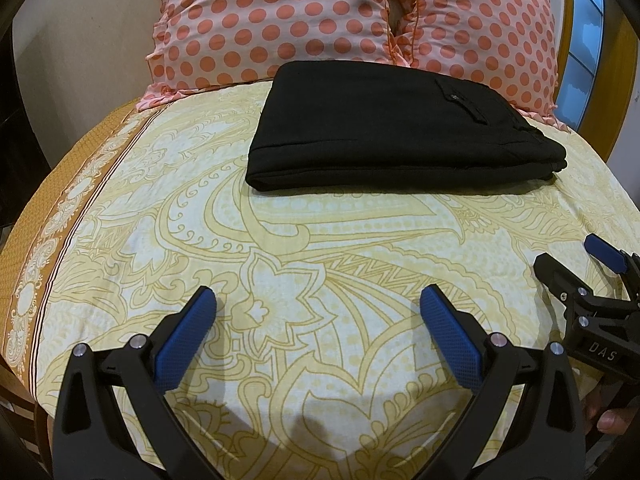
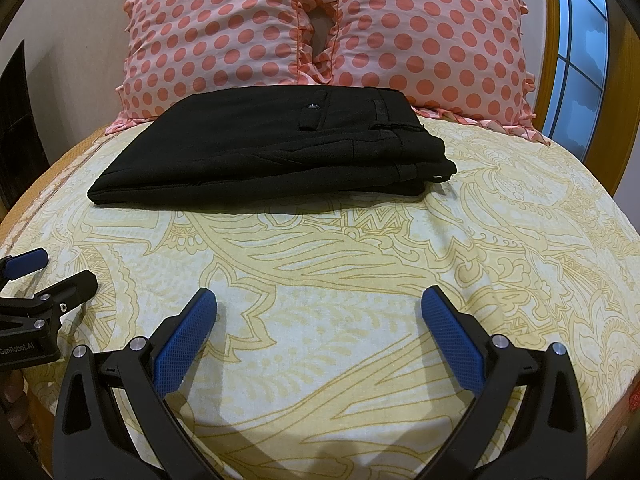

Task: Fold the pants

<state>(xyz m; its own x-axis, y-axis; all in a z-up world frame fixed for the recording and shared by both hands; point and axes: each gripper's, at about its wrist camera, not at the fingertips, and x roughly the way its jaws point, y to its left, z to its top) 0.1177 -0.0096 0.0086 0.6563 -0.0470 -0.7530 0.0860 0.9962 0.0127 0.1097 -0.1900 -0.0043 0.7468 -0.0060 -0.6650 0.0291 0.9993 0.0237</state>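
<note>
Black pants lie folded into a flat rectangle on the yellow patterned bedsheet, just in front of the pillows. They also show in the right wrist view, with the waistband and a buttoned pocket on top. My left gripper is open and empty, low over the sheet, well short of the pants. My right gripper is open and empty too, level with the left one. Each gripper shows at the edge of the other's view: the right one, the left one.
Two pink pillows with coral dots lean at the head of the bed. A wooden bed frame and a window are on the right. The sheet's brown border marks the left bed edge.
</note>
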